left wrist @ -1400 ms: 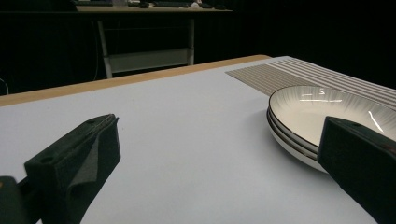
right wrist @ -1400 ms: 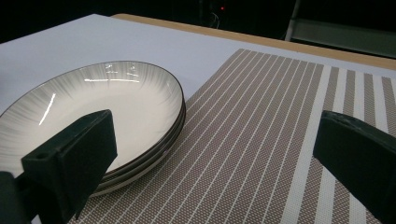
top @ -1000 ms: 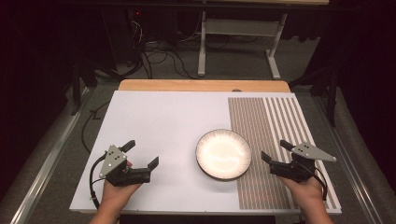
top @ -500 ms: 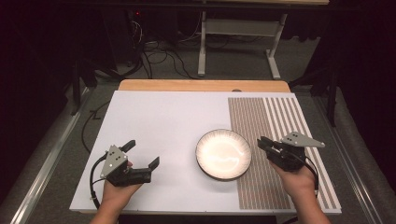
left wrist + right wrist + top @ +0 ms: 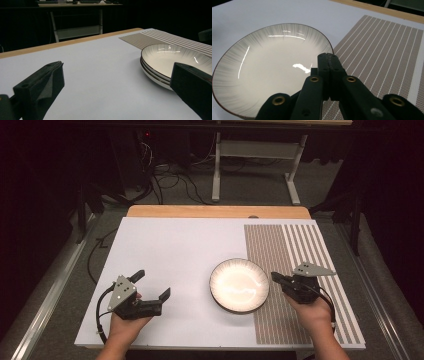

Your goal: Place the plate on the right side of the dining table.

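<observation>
A shallow white plate (image 5: 239, 285) with a thin dark rim sits on the white board, its right edge over the striped mat. The left gripper view shows two stacked rims on the plate (image 5: 170, 58). My right gripper (image 5: 276, 277) is at the plate's right edge; its jaws have just been closing and now stand pressed together. In the right gripper view the right gripper (image 5: 328, 56) hovers over the plate (image 5: 269, 67) near its rim, with nothing seen between the jaws. My left gripper (image 5: 151, 284) rests open at the front left, well apart from the plate; the left gripper (image 5: 116, 87) holds nothing.
A brown mat with white stripes (image 5: 295, 255) covers the right side of the white board (image 5: 170, 245). A wooden strip (image 5: 215, 211) runs along the far edge. Beyond the table are a metal stand (image 5: 255, 150) and cables on the floor.
The right gripper has moved left toward the plate's right edge, and its jaws have gone from open to shut. The left gripper has stayed where it was.
</observation>
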The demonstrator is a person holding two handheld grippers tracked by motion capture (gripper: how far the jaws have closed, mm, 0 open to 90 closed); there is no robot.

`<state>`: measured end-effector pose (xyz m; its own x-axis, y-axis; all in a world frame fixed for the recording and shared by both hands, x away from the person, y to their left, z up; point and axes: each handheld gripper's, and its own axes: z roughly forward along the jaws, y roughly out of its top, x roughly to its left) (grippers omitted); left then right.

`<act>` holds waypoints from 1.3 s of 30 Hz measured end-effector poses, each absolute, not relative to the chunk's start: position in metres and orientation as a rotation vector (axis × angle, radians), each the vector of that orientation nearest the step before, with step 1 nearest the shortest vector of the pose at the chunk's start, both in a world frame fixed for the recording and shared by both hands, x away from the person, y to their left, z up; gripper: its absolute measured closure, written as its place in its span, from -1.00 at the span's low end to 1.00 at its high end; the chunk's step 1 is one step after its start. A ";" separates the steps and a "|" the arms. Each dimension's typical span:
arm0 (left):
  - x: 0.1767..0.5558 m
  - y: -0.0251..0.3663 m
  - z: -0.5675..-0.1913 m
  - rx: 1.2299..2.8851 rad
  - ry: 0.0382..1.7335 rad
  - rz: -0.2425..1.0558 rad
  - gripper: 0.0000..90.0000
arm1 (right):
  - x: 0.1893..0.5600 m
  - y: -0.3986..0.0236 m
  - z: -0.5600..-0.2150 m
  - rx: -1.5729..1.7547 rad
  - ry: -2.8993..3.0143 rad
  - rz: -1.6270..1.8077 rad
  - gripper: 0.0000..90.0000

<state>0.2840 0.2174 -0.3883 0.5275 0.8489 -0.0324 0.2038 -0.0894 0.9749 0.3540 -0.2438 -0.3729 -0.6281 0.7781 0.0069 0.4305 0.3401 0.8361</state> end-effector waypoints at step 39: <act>0.283 0.217 -0.387 1.606 0.912 0.710 -1.00 | 0.361 -0.236 -0.388 1.002 2.365 1.021 1.00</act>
